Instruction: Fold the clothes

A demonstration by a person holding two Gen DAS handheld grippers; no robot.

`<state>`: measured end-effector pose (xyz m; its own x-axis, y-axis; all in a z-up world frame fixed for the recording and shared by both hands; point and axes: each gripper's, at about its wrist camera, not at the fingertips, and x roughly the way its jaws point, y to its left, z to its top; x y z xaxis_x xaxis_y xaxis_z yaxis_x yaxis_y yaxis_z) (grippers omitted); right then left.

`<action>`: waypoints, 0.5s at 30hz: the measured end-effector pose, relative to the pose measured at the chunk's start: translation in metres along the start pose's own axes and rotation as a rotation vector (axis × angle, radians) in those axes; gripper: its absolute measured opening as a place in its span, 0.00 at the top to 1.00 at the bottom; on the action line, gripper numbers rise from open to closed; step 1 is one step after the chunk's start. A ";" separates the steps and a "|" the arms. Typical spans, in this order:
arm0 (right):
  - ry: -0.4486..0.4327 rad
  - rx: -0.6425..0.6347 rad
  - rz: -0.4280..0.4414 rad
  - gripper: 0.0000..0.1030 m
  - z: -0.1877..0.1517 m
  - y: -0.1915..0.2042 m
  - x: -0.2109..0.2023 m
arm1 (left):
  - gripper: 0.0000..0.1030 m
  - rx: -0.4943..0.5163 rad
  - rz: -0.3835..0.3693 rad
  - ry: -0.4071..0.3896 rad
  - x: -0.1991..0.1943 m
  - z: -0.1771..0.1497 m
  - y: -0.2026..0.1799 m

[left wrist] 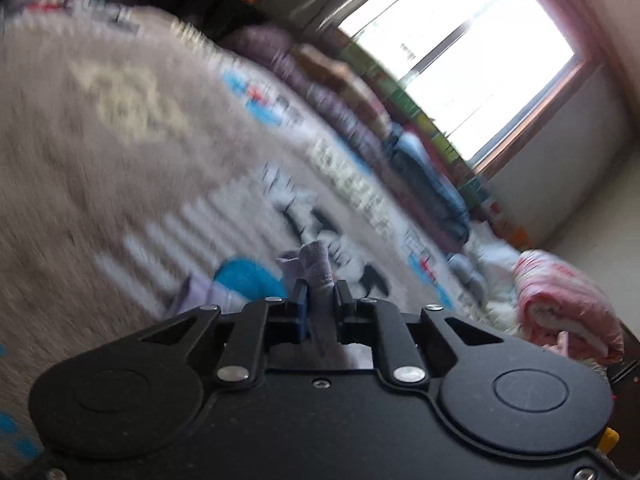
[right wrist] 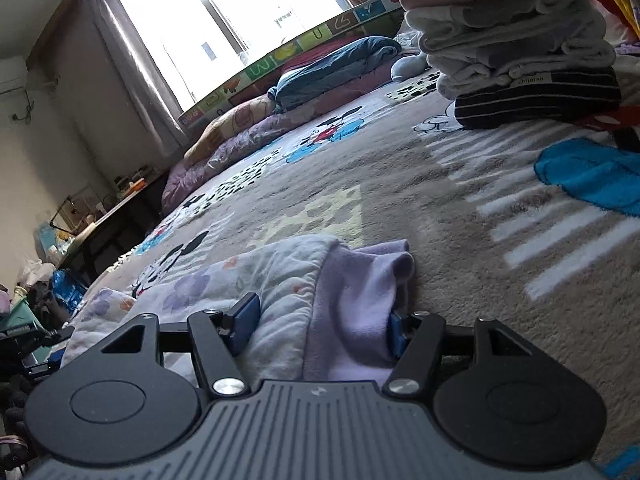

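Observation:
A lilac and white floral garment (right wrist: 288, 280) lies on the grey Mickey Mouse blanket (right wrist: 360, 160). My right gripper (right wrist: 320, 320) is low over it, its jaws wide apart, with a fold of the garment bunched between them. My left gripper (left wrist: 320, 292) is shut on a lilac fold of cloth (left wrist: 318, 264) and holds it above the blanket (left wrist: 100, 160). The left wrist view is blurred by motion.
A stack of folded clothes (right wrist: 516, 44) stands at the far right on the blanket. A blue towel (right wrist: 596, 172) lies near it. Rolled quilts (right wrist: 332, 64) and pillows line the window side. A pink bundle (left wrist: 560, 304) lies at the bed's end.

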<state>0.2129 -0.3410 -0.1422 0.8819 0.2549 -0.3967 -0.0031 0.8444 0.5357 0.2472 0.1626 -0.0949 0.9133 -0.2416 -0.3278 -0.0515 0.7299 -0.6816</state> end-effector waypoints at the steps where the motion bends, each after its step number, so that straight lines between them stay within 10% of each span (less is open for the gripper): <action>1: -0.001 0.003 0.004 0.39 0.000 -0.001 0.000 | 0.90 0.009 -0.015 -0.022 -0.010 0.003 -0.001; 15: -0.005 0.017 0.026 0.37 -0.002 -0.004 0.001 | 0.76 0.049 0.182 0.107 -0.035 -0.016 0.030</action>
<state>0.2128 -0.3436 -0.1460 0.8840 0.2739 -0.3788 -0.0177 0.8293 0.5585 0.2071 0.1830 -0.1145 0.8426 -0.1670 -0.5120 -0.1899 0.7976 -0.5726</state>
